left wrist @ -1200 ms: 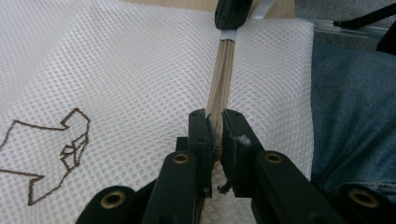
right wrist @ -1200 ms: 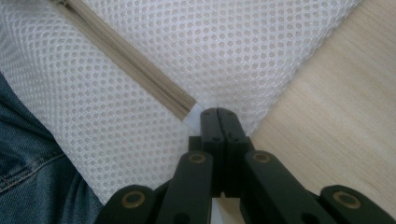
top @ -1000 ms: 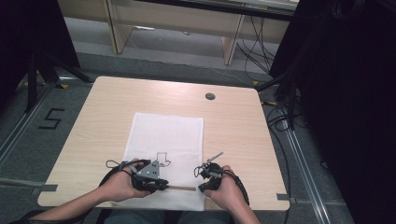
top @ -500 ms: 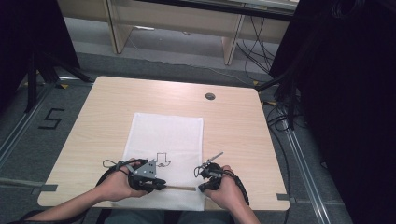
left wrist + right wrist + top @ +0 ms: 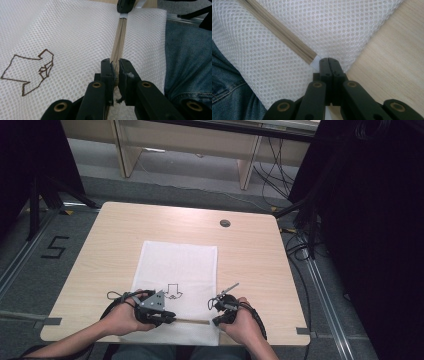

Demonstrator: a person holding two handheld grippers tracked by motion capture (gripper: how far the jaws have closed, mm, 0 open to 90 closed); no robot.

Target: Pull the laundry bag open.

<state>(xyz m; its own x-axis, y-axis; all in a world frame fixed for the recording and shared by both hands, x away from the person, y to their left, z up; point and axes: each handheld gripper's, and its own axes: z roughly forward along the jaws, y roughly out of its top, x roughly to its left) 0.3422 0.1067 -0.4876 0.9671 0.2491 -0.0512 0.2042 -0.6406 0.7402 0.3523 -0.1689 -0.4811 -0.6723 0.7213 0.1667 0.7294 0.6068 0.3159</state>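
Observation:
A white mesh bag (image 5: 175, 270) lies flat on the wooden table (image 5: 250, 255), with a brown line drawing (image 5: 32, 72) printed on it. A beige zipper (image 5: 192, 321) runs along its near edge. My left gripper (image 5: 170, 318) sits at the zipper's left end, and its jaws (image 5: 115, 70) are pinched on the zipper (image 5: 118, 42) there. At the zipper's right end my right gripper (image 5: 216, 320) has its jaws (image 5: 328, 61) pressed together on the small white tab (image 5: 315, 61) where the zipper (image 5: 279, 30) stops.
The bag's near edge hangs slightly over the table's front edge, above the person's jeans (image 5: 187, 62). A round cable hole (image 5: 225, 223) is set in the table at the back right. Bare wood lies on both sides of the bag.

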